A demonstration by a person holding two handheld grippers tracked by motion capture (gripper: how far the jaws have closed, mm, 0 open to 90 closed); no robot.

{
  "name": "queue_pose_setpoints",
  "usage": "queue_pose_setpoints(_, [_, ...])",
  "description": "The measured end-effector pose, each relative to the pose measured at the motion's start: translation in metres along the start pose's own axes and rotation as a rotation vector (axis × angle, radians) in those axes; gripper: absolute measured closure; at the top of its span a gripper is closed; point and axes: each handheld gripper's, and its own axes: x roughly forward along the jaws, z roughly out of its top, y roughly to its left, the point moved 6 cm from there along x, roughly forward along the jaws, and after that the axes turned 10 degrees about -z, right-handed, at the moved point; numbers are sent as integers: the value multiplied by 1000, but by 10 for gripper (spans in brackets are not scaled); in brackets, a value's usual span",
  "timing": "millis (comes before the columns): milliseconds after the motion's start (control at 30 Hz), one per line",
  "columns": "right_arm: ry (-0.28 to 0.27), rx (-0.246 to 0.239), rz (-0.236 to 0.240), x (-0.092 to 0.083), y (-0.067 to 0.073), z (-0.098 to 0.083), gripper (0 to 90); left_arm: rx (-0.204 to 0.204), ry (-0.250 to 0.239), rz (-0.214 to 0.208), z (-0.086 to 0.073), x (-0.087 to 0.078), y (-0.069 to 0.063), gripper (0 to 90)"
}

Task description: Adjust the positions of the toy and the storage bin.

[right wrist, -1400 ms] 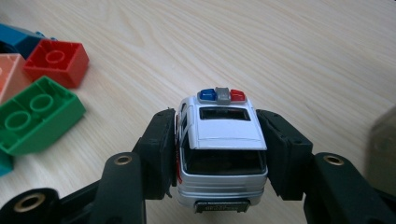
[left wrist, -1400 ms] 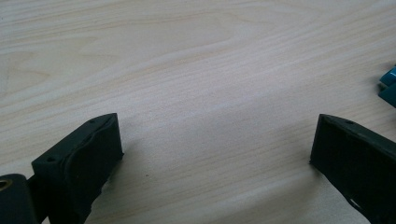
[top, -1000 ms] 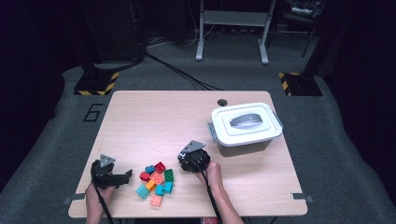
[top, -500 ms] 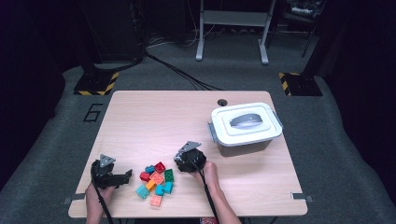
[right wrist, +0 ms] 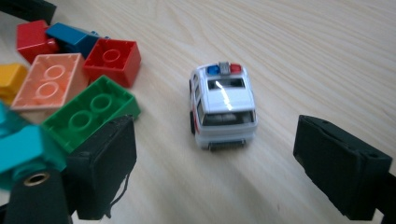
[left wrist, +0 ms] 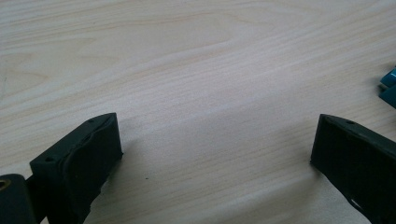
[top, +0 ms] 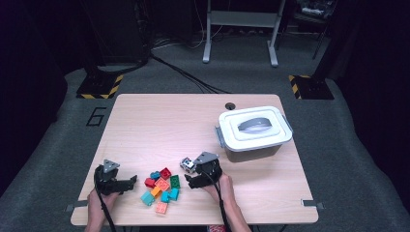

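Approach step, I'd say: right hand-held gripper [right wrist: 212, 154] has its jaws spread wide with the toy police car [right wrist: 223, 105] sitting on the table [top: 159, 121] just ahead, between them but not touched yet. Bricks [right wrist: 88, 114] crowd in just beside the one jaw, the green one almost against it. Next move probably calls for sliding forward and closing on the car's sides without catching that brick. Left hand-held gripper [top: 116, 181] rests spread apart over bare wood.
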Motion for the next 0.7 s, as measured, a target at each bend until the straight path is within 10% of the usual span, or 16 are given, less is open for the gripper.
queue_pose_setpoints(467, [25, 137, -104, -69, -54, -82, 63, 13, 20, -43, 8, -2, 1, 1])
queue_pose_setpoints(700, [47, 224, -219, -92, -95, -113, 54, 58, -29, -97, 42, -15, -20, 1])
